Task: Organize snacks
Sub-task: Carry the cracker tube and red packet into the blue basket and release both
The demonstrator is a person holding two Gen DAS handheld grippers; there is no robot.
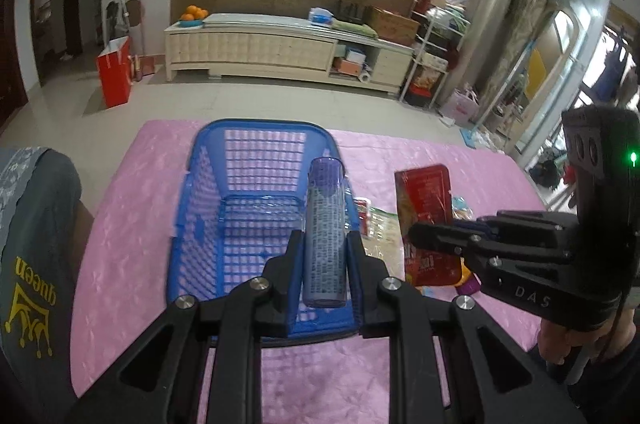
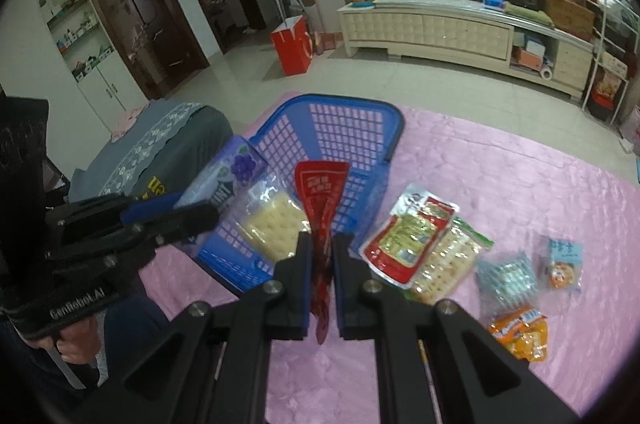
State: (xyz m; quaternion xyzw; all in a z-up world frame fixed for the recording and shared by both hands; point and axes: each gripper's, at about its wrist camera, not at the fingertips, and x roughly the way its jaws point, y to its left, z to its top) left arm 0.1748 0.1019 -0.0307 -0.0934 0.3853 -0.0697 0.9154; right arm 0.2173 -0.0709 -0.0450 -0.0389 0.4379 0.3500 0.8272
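My left gripper [image 1: 325,234] is shut on a long purple packet [image 1: 325,232], held upright over the blue plastic basket [image 1: 260,124]. In the right wrist view that packet [image 2: 234,166] shows a grape picture, with the left gripper [image 2: 208,216] gripping it above the basket's [image 2: 344,100] left side. My right gripper [image 2: 323,236] is shut on a red packet [image 2: 322,184] at the basket's near right corner. A clear pack of pale crackers [image 2: 272,224] shows right beside it; whether it belongs to the red packet is unclear. From the left wrist view the right gripper [image 1: 416,240] pinches the red packet [image 1: 424,208].
A pink cloth [image 2: 500,164] covers the table. Right of the basket lie a red-green pouch [image 2: 404,240], a cracker pack [image 2: 444,264], a light blue packet [image 2: 506,280], a small blue packet [image 2: 562,260] and an orange one [image 2: 520,332]. A chair with a grey garment [image 1: 36,224] stands left.
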